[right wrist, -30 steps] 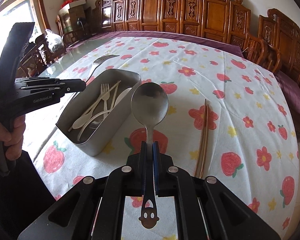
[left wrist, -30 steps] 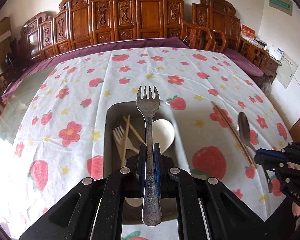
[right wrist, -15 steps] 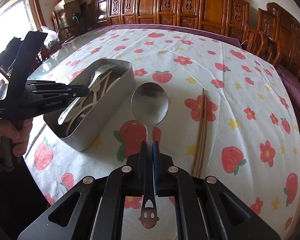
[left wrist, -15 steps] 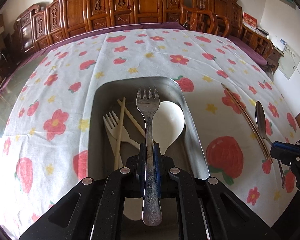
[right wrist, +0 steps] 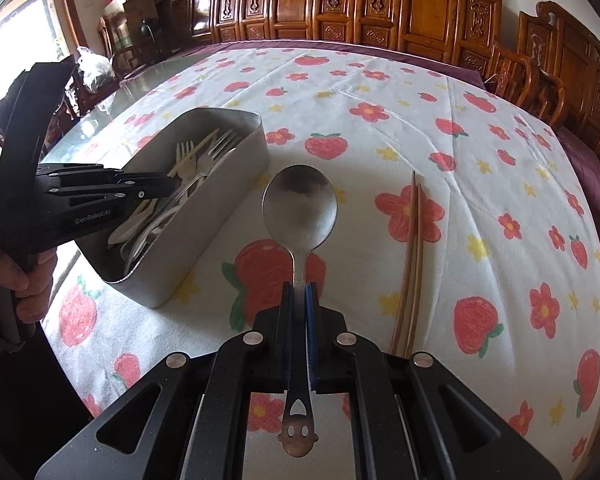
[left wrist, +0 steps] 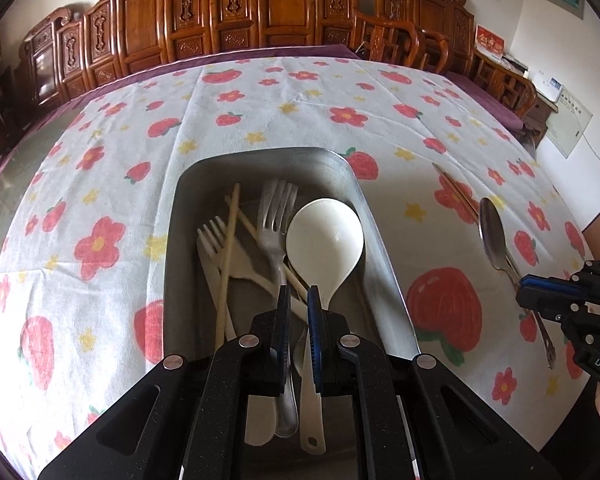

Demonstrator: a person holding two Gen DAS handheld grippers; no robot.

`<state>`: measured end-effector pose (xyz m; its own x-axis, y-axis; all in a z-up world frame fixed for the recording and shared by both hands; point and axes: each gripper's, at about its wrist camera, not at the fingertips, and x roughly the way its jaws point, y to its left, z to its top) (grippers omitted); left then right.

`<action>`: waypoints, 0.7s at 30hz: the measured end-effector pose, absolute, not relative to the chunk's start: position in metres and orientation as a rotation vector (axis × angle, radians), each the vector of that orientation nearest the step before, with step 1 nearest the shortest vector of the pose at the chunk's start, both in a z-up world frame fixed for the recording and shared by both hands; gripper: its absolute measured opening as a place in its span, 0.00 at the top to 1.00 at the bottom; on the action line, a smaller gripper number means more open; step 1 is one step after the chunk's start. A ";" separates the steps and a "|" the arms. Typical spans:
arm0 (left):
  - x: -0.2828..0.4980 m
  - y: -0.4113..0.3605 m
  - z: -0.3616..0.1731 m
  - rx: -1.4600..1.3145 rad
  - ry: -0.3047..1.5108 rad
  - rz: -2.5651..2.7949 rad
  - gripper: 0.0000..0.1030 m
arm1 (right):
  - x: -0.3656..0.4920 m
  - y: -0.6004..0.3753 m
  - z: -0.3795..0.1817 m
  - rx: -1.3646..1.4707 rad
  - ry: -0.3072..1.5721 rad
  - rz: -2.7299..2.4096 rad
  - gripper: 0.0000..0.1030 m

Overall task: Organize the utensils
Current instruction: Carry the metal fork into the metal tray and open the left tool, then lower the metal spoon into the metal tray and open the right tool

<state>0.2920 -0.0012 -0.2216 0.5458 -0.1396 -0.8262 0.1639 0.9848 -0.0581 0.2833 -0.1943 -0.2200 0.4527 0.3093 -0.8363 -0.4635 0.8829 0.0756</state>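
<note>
Metal fork [left wrist: 278, 216] lying in steel tray [left wrist: 384, 248], left gripper [left wrist: 296, 300] fingers released above it, right gripper [right wrist: 299, 296] grasping smiley-handled spoon [right wrist: 299, 208], face visible only from right wrist

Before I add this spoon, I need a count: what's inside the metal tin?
In the metal tin: a white plastic spoon, metal fork, white plastic fork and pale chopsticks. The left hand-held gripper covers the handles and anything beneath.
</note>
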 end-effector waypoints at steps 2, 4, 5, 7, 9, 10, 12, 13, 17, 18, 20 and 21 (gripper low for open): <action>0.289 0.002 -0.217 0.017 0.968 -0.183 0.93 | 0.283 -0.191 -0.217 -0.170 0.989 0.484 0.93; 0.286 0.005 -0.210 0.015 0.947 -0.181 0.93 | 0.283 -0.186 -0.214 -0.168 0.984 0.488 0.93; 0.285 0.008 -0.205 0.015 0.934 -0.180 0.93 | 0.283 -0.183 -0.213 -0.168 0.982 0.491 0.93; 0.281 0.012 -0.198 0.014 0.911 -0.176 0.93 | 0.283 -0.177 -0.210 -0.167 0.977 0.497 0.93; 0.279 0.019 -0.191 0.009 0.893 -0.171 0.93 | 0.283 -0.170 -0.206 -0.167 0.971 0.504 0.93; 0.277 0.022 -0.188 0.009 0.885 -0.167 0.93 | 0.283 -0.167 -0.205 -0.166 0.968 0.507 0.93; 0.274 0.029 -0.183 0.013 0.869 -0.153 0.93 | 0.284 -0.159 -0.202 -0.163 0.963 0.516 0.93; 0.273 0.033 -0.181 0.016 0.862 -0.146 0.93 | 0.285 -0.153 -0.200 -0.162 0.960 0.522 0.93; 0.271 0.048 -0.173 0.015 0.841 -0.122 0.93 | 0.288 -0.135 -0.195 -0.165 0.954 0.542 0.93; 0.271 0.054 -0.171 0.008 0.836 -0.118 0.93 | 0.289 -0.130 -0.195 -0.166 0.953 0.546 0.93; 0.270 0.062 -0.168 -0.014 0.831 -0.121 0.93 | 0.291 -0.120 -0.193 -0.170 0.952 0.554 0.93; 0.269 0.065 -0.165 -0.019 0.825 -0.121 0.93 | 0.292 -0.116 -0.192 -0.170 0.952 0.556 0.93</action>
